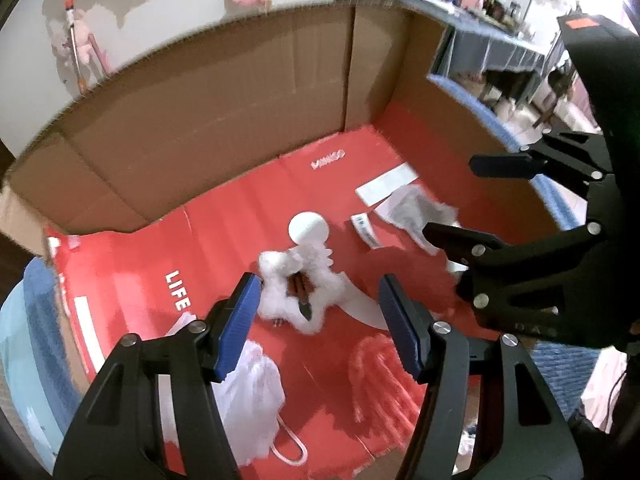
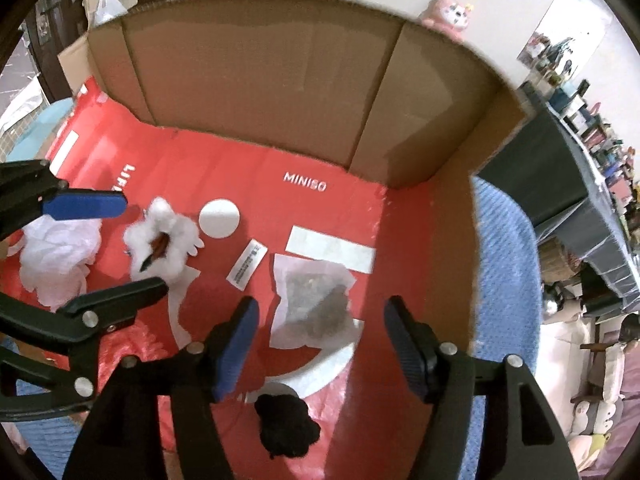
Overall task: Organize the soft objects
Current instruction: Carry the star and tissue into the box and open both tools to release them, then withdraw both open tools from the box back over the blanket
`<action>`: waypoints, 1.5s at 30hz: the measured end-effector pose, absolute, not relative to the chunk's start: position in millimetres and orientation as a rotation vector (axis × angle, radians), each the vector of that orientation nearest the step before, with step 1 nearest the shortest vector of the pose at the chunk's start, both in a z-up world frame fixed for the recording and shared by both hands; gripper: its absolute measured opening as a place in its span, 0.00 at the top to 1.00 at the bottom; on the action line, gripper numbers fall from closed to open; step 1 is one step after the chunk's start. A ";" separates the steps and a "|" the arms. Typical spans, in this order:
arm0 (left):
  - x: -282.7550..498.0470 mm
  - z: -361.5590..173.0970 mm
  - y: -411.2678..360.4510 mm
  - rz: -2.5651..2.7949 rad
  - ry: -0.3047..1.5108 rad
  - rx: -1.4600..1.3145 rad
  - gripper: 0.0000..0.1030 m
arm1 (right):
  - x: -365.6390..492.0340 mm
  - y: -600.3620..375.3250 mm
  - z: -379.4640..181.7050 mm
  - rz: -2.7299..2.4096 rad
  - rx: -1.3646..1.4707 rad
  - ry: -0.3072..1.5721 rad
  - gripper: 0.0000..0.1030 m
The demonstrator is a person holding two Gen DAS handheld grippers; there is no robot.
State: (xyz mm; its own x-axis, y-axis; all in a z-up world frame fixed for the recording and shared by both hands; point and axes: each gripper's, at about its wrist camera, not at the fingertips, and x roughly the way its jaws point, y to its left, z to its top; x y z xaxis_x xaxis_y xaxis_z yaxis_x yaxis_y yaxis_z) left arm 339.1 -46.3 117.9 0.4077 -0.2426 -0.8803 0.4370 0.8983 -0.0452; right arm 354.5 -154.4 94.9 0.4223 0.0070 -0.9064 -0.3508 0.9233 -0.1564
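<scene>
black fluffy piece (image 2: 286, 428): nearest you, on the red sheet (image 2: 248, 168) just under the right gripper (image 2: 320, 340). Looks untouched; likely your next pick on this side.
right gripper: fingers spread, nothing between them. The mesh pouch (image 2: 312, 304) lies flat on the sheet below the gap, not pinched.
mesh pouch: thin and limp. If you take it, come down on one edge and pinch the fabric, not the sheet beneath.
left gripper (image 1: 320, 328): fingers spread and empty, hanging over the white fluffy ring (image 1: 298, 292).
white fluffy ring: on the sheet, mid-field, with a dark clip-like thing in its middle; can't tell what that is. Grab the fluff on one side, keep off the clip.
white net pouf (image 1: 248, 396): near the left edge, partly under the left fingers (image 1: 238, 328). Squashy; close well into it.
red mesh piece (image 1: 380, 380): red on red, easy to miss.
paper bits: white disc (image 2: 219, 219), barcode tag (image 2: 247, 264), white strip (image 2: 332, 249). Not soft; leave them.
spacing: the two grippers sit close together. Move one at a time so the fingers don't clash.
cardboard wall (image 2: 260, 80): stands behind the sheet, far side. Keep lifts short of it.
</scene>
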 end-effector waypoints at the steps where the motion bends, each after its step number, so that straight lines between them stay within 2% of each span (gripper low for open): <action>1: 331.8 124.2 -44.1 -0.429 1.054 0.196 0.42 | 351.3 -155.2 100.7 0.231 -0.337 1.111 0.34; 4: 312.9 143.8 -36.8 -0.426 0.993 0.174 0.33 | 337.4 -157.9 123.4 0.228 -0.325 1.075 0.34; 8: 286.6 168.2 -30.8 -0.414 0.906 0.152 0.31 | 317.3 -160.8 148.7 0.233 -0.300 1.012 0.27; 15: 231.7 198.7 -7.9 -0.392 0.733 0.062 0.21 | 274.2 -181.1 191.7 0.252 -0.251 0.874 0.22; 19: 197.1 209.1 -4.5 -0.394 0.627 0.060 0.15 | 239.8 -191.7 208.0 0.275 -0.199 0.789 0.09; 24: 149.0 221.7 -0.3 -0.365 0.499 0.057 0.07 | 191.7 -198.2 222.3 0.275 -0.175 0.671 0.02; 34: 69.2 199.7 -0.9 -0.244 0.352 0.054 0.04 | 103.3 -213.5 217.5 0.263 -0.087 0.488 0.00; 45: 37.8 136.8 -1.4 -0.175 0.377 -0.013 0.04 | 49.5 -214.6 165.9 0.202 -0.056 0.405 0.00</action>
